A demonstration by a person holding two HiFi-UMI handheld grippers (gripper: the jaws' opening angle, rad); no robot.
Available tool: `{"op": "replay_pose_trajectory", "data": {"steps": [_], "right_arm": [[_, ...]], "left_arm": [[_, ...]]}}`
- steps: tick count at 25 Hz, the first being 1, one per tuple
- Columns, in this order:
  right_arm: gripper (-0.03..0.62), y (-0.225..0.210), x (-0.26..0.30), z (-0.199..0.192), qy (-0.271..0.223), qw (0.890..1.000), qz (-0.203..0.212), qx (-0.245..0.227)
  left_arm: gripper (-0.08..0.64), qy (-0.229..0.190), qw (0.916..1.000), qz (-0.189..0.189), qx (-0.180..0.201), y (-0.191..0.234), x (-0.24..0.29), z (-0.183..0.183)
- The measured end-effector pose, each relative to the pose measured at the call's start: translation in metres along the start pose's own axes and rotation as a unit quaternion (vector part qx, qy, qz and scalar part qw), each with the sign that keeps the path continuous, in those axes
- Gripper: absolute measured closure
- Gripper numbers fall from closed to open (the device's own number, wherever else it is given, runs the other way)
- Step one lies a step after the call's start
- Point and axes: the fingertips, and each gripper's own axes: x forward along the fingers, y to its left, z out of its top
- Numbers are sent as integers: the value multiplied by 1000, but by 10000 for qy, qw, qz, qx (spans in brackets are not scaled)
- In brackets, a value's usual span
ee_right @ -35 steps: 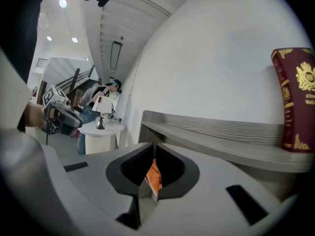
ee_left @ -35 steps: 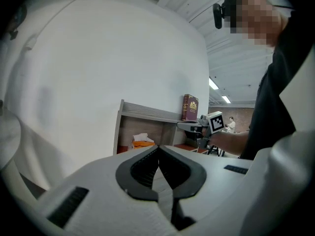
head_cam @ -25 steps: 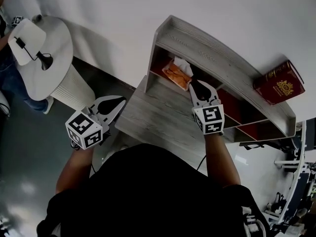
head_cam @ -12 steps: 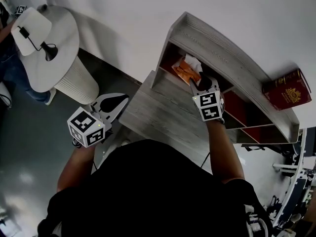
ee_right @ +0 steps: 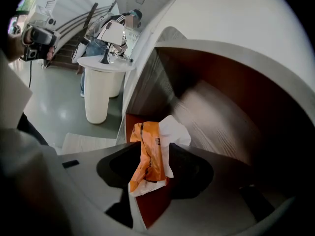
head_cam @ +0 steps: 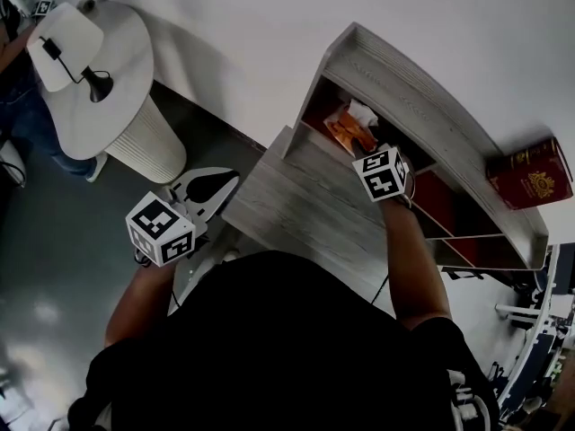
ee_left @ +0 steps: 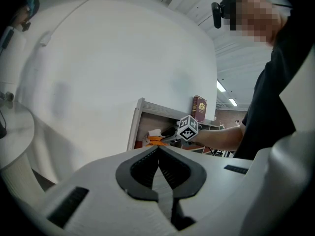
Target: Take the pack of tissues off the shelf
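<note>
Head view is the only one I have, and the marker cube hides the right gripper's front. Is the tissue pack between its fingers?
Observer: Yes. In the right gripper view the orange tissue pack stands between the right gripper's fingers, which have just been opening; they are wide apart, not closed on it.
Operator: From above I cannot judge the left gripper. Does it carry something?
Observer: No. The left gripper view shows the left gripper with fingers together and nothing between them.
</note>
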Motion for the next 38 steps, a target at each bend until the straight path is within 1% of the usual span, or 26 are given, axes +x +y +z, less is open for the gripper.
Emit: {"op": "replay_pose_trajectory", "data": {"steps": [7,9,11,17,20,31,38], "right_arm": [[407,5,21,-10,412,9987,283,-71],[425,5,23,-10,459,9985,283,-68],[462,6,25,-10,486,9985,253,-72],[537,8,24,-7,478,9987,149,-104],[554,9,22,-6,461,9988,130,-86],[577,13,5,-8,402,9991,72,129],[583,17,-12,-13,296,9988,20,384]], "left_arm": [[543,-10,10000,77,-38,8,-5,-1],[543,-3,10000,57,-43,8,-4,-2],[543,17,10000,32,-51,8,-4,-3],[543,16,10000,-5,-70,12,-4,-4],[543,18,10000,-51,-74,11,-3,-4],[542,33,9997,-224,-30,9,0,-3],[542,73,9994,-341,-1,6,0,-4]]}}
